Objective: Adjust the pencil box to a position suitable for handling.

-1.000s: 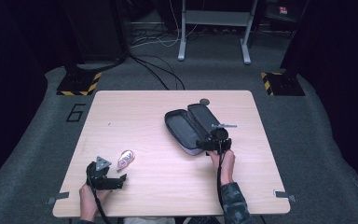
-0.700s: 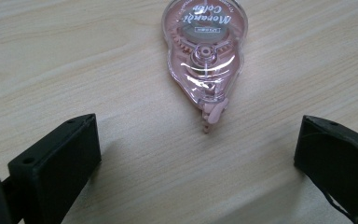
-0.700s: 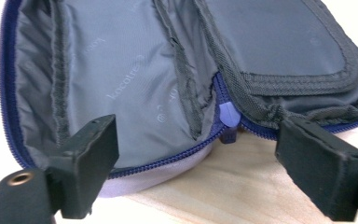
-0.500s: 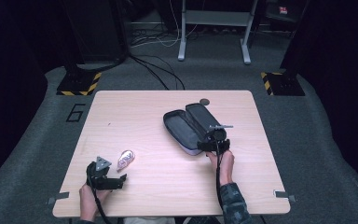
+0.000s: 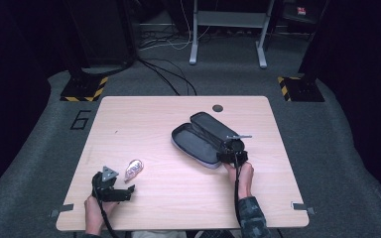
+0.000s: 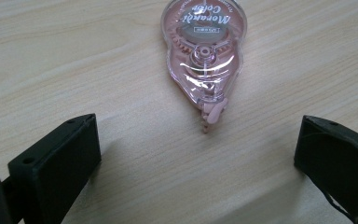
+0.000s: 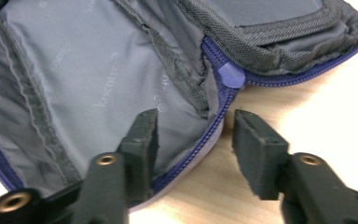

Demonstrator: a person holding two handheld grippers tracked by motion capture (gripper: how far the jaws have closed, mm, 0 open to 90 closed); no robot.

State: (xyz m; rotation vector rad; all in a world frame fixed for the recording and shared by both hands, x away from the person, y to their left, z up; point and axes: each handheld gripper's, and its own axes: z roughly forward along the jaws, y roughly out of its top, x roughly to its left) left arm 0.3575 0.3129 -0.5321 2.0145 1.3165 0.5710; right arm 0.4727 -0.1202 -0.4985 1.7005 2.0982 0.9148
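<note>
The right tool, jaws just closing astride the open pencil case's near rim without gripping it yet, may slip off the thin fabric, while the left tool waits wide open and empty near the correction tape

Pencil case runs past the right gripper view's top and left edges; correction tape is clipped at the left gripper view's top, its printed label partly unreadable

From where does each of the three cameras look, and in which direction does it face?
High view: above the person's side, looking forward and down on the table; both forearms enter from below.
Left gripper view: rides the left gripper, looking at the pink correction tape ahead of its wide-apart jaws.
Right gripper view: rides the right gripper, jaws just closing around the open pencil case's zipper edge.
Shared: high view also shows tape and case.
</note>
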